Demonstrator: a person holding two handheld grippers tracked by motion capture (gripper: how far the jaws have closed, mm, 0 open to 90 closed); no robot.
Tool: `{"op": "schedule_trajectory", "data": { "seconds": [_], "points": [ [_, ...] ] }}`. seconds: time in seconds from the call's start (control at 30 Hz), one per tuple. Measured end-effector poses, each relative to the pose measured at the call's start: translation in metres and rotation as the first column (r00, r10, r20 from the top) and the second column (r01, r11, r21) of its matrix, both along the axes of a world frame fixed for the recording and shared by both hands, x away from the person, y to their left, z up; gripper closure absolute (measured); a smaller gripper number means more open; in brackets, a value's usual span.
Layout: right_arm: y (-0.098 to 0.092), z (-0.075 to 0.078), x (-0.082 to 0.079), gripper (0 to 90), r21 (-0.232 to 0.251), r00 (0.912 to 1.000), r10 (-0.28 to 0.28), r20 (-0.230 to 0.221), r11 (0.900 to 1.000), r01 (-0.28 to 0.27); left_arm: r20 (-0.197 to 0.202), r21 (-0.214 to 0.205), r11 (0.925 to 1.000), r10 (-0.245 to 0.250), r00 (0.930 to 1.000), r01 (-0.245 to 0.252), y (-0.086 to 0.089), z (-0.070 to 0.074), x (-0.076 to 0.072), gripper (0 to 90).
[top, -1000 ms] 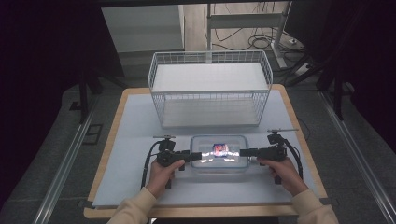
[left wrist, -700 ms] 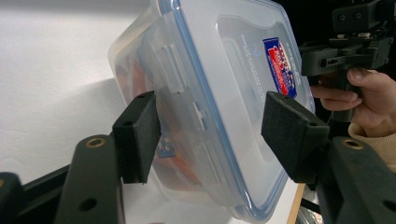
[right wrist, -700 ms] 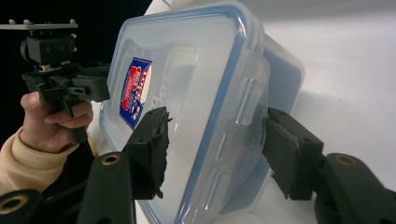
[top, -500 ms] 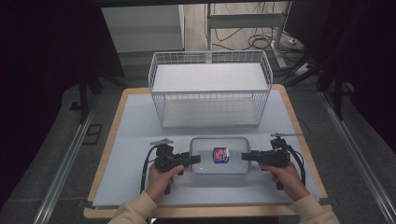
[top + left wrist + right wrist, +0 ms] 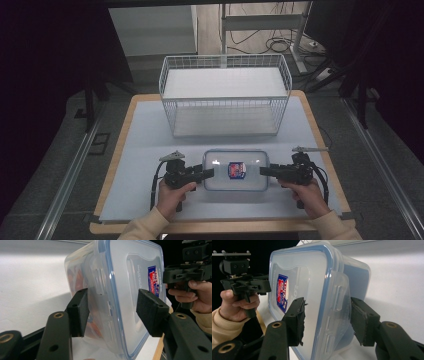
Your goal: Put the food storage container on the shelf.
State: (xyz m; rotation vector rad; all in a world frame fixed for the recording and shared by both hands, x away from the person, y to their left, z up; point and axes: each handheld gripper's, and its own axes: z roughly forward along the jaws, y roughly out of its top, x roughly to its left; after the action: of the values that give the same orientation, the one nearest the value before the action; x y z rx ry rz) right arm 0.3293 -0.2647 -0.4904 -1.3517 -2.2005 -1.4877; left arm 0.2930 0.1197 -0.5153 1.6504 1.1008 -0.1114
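A clear plastic box (image 5: pixel 235 170) with a blue-rimmed lid and a red and blue label lies flat near the table's front edge. My left gripper (image 5: pixel 209 173) points at its left end, my right gripper (image 5: pixel 264 171) at its right end. In the left gripper view the box (image 5: pixel 117 290) stands between the spread jaws of my left gripper (image 5: pixel 112 308), which straddle its end latch. The right gripper view has the same box (image 5: pixel 312 290) between the parted jaws of my right gripper (image 5: pixel 327 316). Something orange-red shows through the box wall.
A white wire basket (image 5: pixel 225 59) stands behind the box, across the far half of the white mat (image 5: pixel 140 150). Bare mat lies left and right of the hands. Dark floor, metal rails and cables surround the table.
The glare on the lid has shifted and the box now lies flat. Both hands and grippers have slid slightly toward the near edge, staying at the box's two ends.
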Motion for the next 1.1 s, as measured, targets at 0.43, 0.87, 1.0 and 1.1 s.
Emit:
{"op": "schedule_trajectory", "data": {
  "seconds": [0.43, 0.87, 1.0, 1.1],
  "points": [
    [0.002, 0.003, -0.004, 49.9, -0.005, 0.9997, -0.003, 0.026, 1.0000, 0.003, 0.034, 0.028, 0.9993, 0.022, 0.9992, -0.023, -0.001, 0.005, -0.005, 45.8],
    [0.003, 0.007, -0.006, 50.0, 0.015, 0.9986, -0.007, 0.052, 0.9999, 0.006, 0.082, 0.034, 0.9986, 0.038, 0.9959, -0.041, 0.000, 0.013, -0.008, 45.7],
    [0.004, 0.010, -0.006, 50.0, 0.022, 0.9980, -0.012, 0.062, 0.9997, 0.010, 0.088, 0.037, 0.9986, 0.035, 0.9955, -0.038, 0.001, 0.017, -0.007, 45.7],
    [0.005, 0.012, -0.006, 49.9, 0.021, 0.9973, -0.013, 0.072, 0.9997, 0.011, 0.086, 0.039, 0.9987, 0.031, 0.9958, -0.034, 0.002, 0.019, -0.006, 45.7]
  ]
}}
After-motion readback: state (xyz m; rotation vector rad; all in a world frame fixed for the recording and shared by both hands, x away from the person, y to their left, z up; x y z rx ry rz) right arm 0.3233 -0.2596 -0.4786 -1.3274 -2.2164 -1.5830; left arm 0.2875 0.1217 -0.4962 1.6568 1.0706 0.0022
